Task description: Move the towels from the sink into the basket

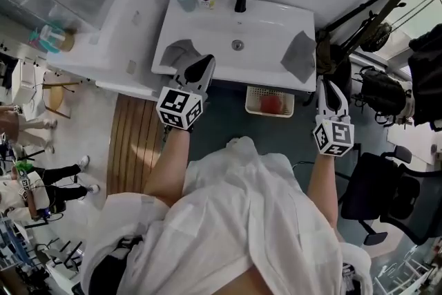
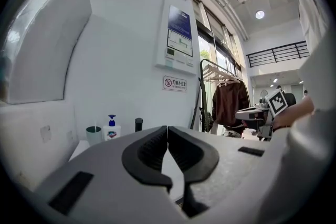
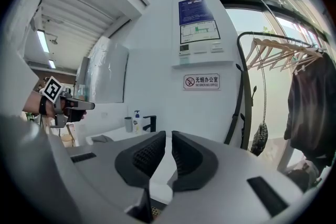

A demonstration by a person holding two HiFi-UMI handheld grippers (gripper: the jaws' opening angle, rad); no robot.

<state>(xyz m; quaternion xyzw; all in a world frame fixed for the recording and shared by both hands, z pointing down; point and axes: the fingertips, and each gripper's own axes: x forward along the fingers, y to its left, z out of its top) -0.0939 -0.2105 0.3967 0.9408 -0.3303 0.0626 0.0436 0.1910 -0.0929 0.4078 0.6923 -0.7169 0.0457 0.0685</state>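
Sink rims with left towel, right towel, both aslant; left gripper, right gripper fingers closed.

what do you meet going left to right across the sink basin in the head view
left grey towel in the front left corner → drain → right grey towel at the right edge

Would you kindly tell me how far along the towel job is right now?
Done: nothing; the basket holds only a red item. In hand: nothing; the left gripper and right gripper are shut and empty at the front of the sink. Left: both grey towels, the left towel at its left side and the right towel over its right edge.
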